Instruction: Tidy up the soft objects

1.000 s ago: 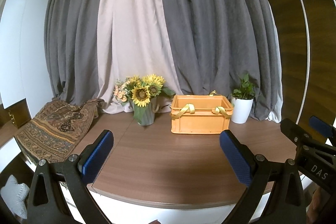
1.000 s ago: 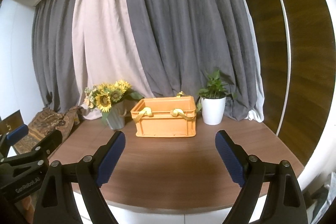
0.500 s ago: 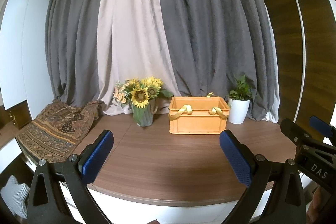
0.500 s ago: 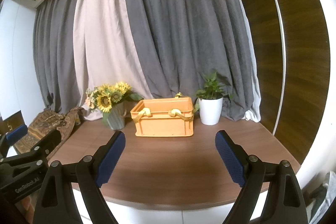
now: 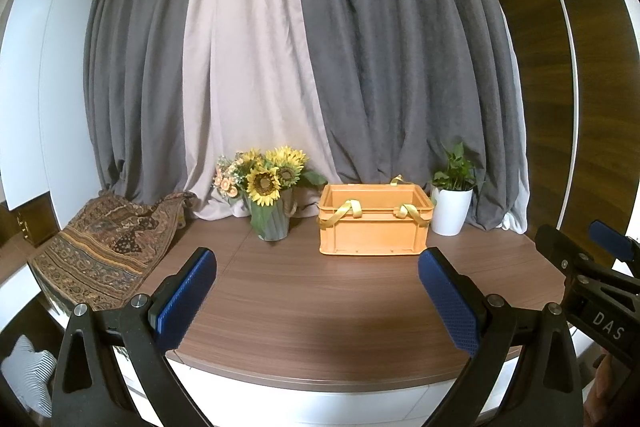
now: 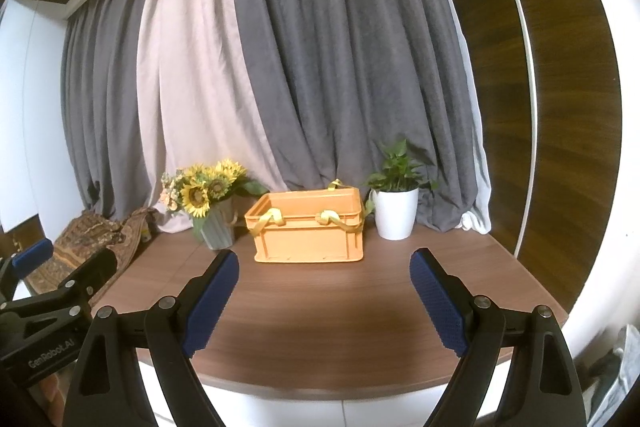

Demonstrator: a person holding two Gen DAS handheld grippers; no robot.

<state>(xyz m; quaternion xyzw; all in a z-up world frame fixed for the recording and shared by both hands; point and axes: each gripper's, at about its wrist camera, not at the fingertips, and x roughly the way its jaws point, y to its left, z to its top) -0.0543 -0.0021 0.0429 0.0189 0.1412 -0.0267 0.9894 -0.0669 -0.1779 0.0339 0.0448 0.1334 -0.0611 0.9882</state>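
Note:
An orange plastic crate (image 5: 374,225) (image 6: 310,227) with yellow strap handles stands at the back of the wooden table. A patterned brown cloth (image 5: 106,247) (image 6: 86,243) lies draped over the table's left end. A striped soft thing (image 5: 26,377) shows below the table at the lower left. My left gripper (image 5: 318,293) hangs open over the table's front edge, holding nothing. My right gripper (image 6: 324,297) is open and empty too, beside the left one. Each gripper shows at the edge of the other's view.
A vase of sunflowers (image 5: 268,195) (image 6: 208,205) stands left of the crate and a white potted plant (image 5: 452,207) (image 6: 396,205) right of it. Grey and beige curtains (image 5: 320,67) hang behind. A dark wooden wall panel (image 6: 560,107) closes the right side.
Both views have tilted up slightly, so the table and crate sit lower in frame. The jaws stay equally wide.

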